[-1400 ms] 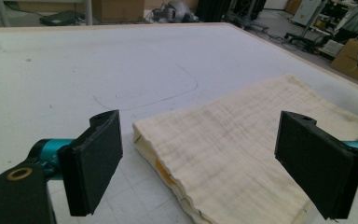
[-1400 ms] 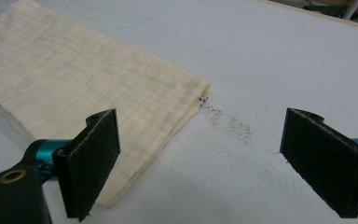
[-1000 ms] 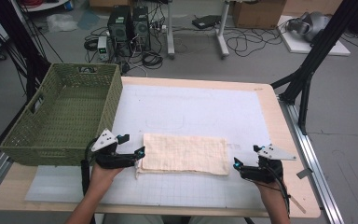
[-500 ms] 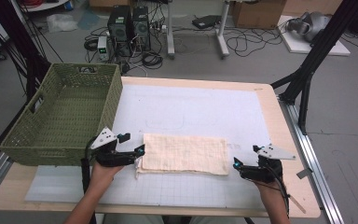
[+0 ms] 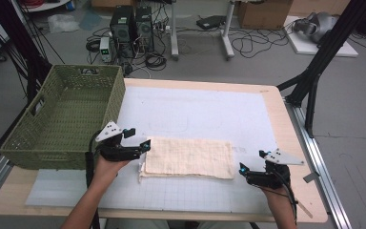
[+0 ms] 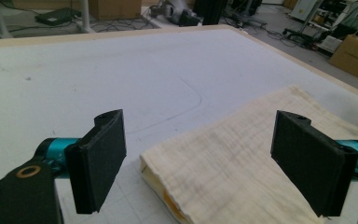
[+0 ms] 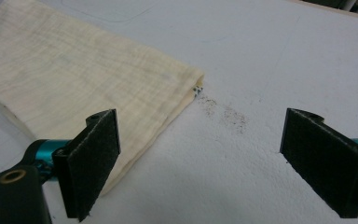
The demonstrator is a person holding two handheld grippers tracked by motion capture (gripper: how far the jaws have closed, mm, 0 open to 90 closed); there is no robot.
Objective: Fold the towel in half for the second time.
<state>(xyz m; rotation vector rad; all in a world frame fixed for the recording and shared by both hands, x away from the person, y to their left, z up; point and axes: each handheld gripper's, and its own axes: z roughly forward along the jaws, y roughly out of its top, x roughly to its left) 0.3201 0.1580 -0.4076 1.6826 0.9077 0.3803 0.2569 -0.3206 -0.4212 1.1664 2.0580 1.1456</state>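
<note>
Both tongs gaped empty: left tongs (image 5: 145, 144) at the cloth's (image 5: 189, 157) nine o'clock end, right tongs (image 5: 242, 169) at four; each should pinch every layer together.

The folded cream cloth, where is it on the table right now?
In the high view the folded cream cloth lies flat on the white mat near the table's front edge, between the left gripper and the right gripper, right of the green basket.

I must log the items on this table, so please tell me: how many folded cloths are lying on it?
1. The cream folded cloth lies on the white mat, between the left tongs at its left end and the right tongs off its right end. The basket may hide others.
</note>
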